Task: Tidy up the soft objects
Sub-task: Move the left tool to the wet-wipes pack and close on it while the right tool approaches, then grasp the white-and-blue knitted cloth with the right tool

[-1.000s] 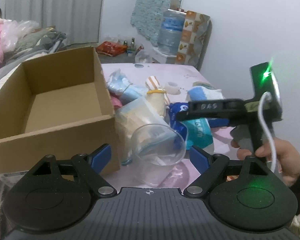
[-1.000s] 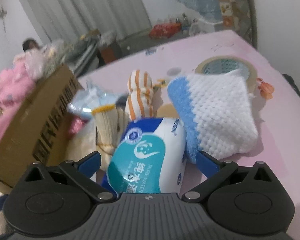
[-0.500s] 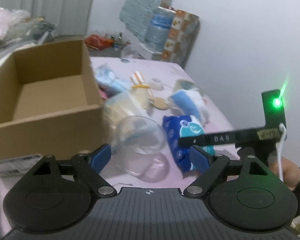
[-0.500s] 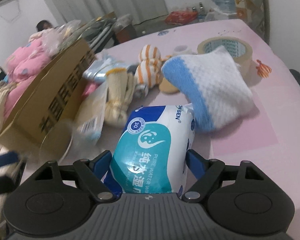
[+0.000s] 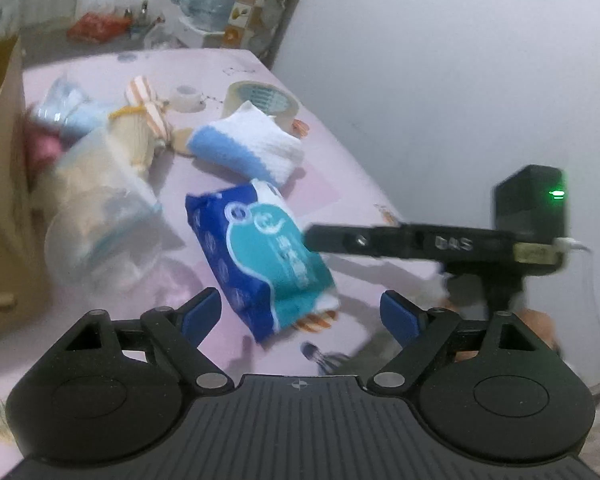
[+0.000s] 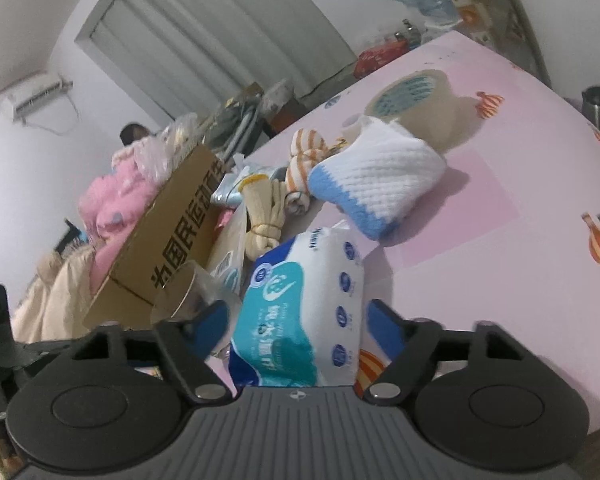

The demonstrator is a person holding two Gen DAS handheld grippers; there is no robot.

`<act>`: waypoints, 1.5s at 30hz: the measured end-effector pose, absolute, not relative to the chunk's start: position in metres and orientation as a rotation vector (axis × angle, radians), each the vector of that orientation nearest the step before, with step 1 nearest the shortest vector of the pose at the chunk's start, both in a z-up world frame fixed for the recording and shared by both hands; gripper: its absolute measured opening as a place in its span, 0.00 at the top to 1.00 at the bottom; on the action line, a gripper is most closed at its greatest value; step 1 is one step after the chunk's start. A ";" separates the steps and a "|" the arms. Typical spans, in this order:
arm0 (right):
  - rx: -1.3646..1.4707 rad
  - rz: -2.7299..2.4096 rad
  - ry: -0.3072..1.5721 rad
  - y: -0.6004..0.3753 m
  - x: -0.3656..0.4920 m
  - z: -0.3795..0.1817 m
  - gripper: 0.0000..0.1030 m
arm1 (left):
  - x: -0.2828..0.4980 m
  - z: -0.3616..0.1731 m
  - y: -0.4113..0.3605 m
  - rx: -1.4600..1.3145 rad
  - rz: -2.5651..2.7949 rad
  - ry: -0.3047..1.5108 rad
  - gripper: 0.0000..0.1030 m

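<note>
A blue and teal pack of wet wipes [image 6: 304,312] sits between the fingers of my right gripper [image 6: 298,316], which is shut on it and holds it tilted above the pink table. The pack [image 5: 260,252] also shows in the left wrist view, lifted, with the right gripper [image 5: 320,240] reaching in from the right. My left gripper [image 5: 300,312] is open and empty, hovering in front of the pack. A white and blue knitted cloth [image 5: 248,148] [image 6: 376,180], striped socks [image 6: 304,160] and a cream sock bundle [image 6: 264,216] lie behind.
An open cardboard box [image 6: 168,248] [image 5: 0,160] stands at the left. A clear plastic cup [image 5: 88,236] and a plastic bag lie beside it. A roll of tape [image 5: 264,100] [image 6: 412,96] sits at the back. The table's right edge [image 5: 380,208] is close to the wall.
My right gripper has lifted the wipes pack off the table and tilted it. My left gripper has swung right, away from the box and toward the pack.
</note>
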State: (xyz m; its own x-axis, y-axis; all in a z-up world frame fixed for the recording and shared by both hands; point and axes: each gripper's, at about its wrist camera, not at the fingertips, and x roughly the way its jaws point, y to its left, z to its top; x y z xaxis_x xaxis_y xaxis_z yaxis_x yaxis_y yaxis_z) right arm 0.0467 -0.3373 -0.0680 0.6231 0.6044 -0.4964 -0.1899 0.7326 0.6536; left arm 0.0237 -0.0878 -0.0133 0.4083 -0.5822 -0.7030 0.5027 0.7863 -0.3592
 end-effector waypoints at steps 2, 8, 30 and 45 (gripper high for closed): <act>0.623 0.499 0.767 -0.344 0.046 -0.074 0.62 | 0.031 -0.017 -0.102 -0.033 -0.643 0.919 0.15; 0.691 0.523 0.749 -0.358 0.050 -0.086 0.62 | 0.052 -0.036 -0.134 0.047 -0.592 0.973 0.15; 0.842 0.666 0.858 -0.351 0.047 -0.111 0.62 | 0.019 -0.044 -0.140 0.135 -0.589 0.984 0.08; 0.310 0.380 0.616 -0.336 0.095 -0.052 0.43 | 0.022 -0.045 -0.145 0.197 -0.500 0.932 0.06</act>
